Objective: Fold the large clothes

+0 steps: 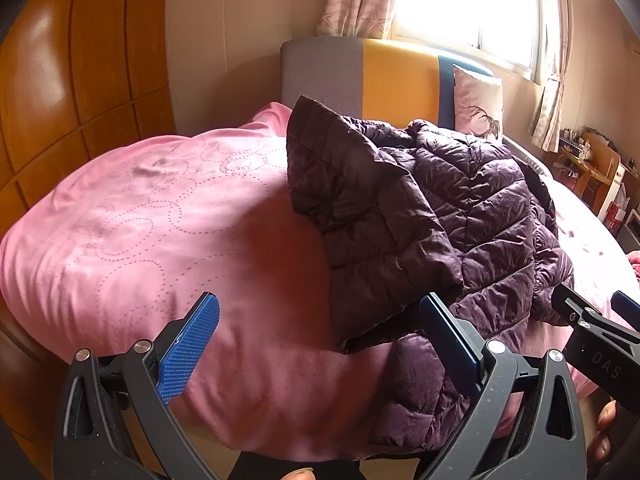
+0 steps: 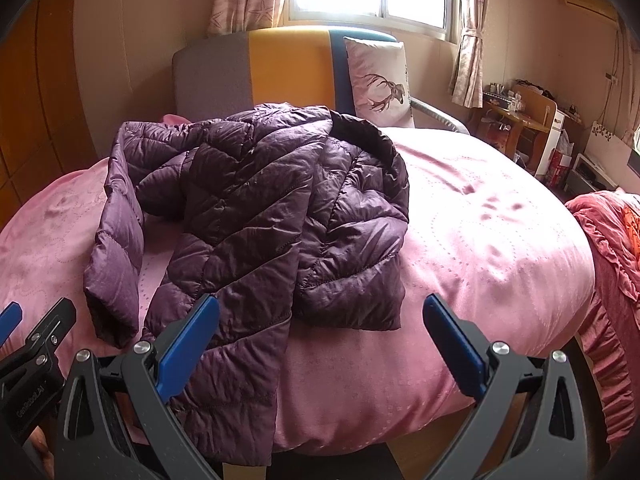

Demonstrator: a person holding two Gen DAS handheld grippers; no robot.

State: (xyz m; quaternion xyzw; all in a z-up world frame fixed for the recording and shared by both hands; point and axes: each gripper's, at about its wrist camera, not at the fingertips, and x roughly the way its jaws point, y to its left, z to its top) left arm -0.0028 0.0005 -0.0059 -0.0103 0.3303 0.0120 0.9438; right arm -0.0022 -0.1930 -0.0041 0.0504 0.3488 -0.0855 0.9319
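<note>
Purple quilted jacket [image 2: 260, 208] lies crumpled on the pink bed [image 2: 500, 240], hem hanging over the near edge. Both tools, left [image 1: 320, 340] and right [image 2: 320, 340], stand apart, holding nothing; each should pinch one hem corner, then spread the jacket flat.

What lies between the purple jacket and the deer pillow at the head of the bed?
Only bare pink bedcover separates the jacket from the pillow; the right wrist view shows this clearly.

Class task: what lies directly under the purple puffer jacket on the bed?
The purple puffer jacket lies crumpled on the pink bedspread. Whatever sits beneath its folds is covered.
</note>
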